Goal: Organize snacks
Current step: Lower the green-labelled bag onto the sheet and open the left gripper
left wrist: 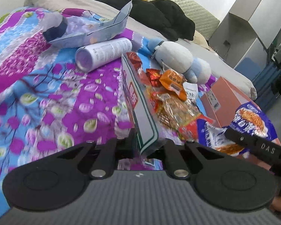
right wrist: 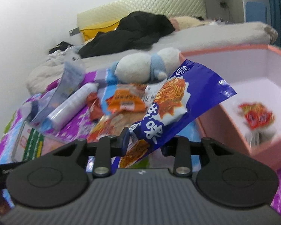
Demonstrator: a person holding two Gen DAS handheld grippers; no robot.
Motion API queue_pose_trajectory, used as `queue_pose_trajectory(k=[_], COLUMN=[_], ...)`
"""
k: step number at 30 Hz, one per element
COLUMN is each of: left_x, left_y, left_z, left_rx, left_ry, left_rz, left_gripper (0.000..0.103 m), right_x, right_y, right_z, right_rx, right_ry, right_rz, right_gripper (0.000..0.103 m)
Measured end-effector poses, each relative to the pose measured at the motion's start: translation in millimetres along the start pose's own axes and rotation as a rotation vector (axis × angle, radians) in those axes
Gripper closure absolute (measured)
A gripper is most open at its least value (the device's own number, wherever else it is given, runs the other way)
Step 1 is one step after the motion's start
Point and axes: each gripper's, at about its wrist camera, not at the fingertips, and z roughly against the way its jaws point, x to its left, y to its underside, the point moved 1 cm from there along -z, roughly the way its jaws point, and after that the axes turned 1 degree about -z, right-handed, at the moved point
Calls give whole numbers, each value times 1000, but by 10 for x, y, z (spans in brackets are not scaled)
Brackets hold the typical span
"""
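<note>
Blue crinkly foil snack packet (right wrist: 170, 101) clenched in right gripper (right wrist: 144, 142), lifted beside open pink cardboard box (right wrist: 215, 118) near the bed's edge. Green-and-white flat carton (left wrist: 140, 105) gripped by left gripper (left wrist: 142, 146).

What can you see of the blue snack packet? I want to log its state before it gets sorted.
The blue snack packet is a glossy, crinkled wrapper with white lettering and a picture of orange fried noodles. It is sealed as far as shows, tilted up to the right, its lower end pinched in the right tool, above the bedspread beside the pink box.
</note>
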Motion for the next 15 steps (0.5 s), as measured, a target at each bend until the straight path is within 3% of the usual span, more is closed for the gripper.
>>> queue_pose_trajectory(k=[8, 15], left_x=[-52, 138], left_y=[318, 527], left_z=[475, 540], left_rx=[30, 89], left_ry=[-9, -28], left_rz=[34, 97], left_gripper=[94, 92], right_x=[106, 103], right_y=[275, 539], right_z=[397, 416], right_rx=[108, 203], right_ry=[-98, -105], right_rz=[2, 11], right_gripper=[67, 67])
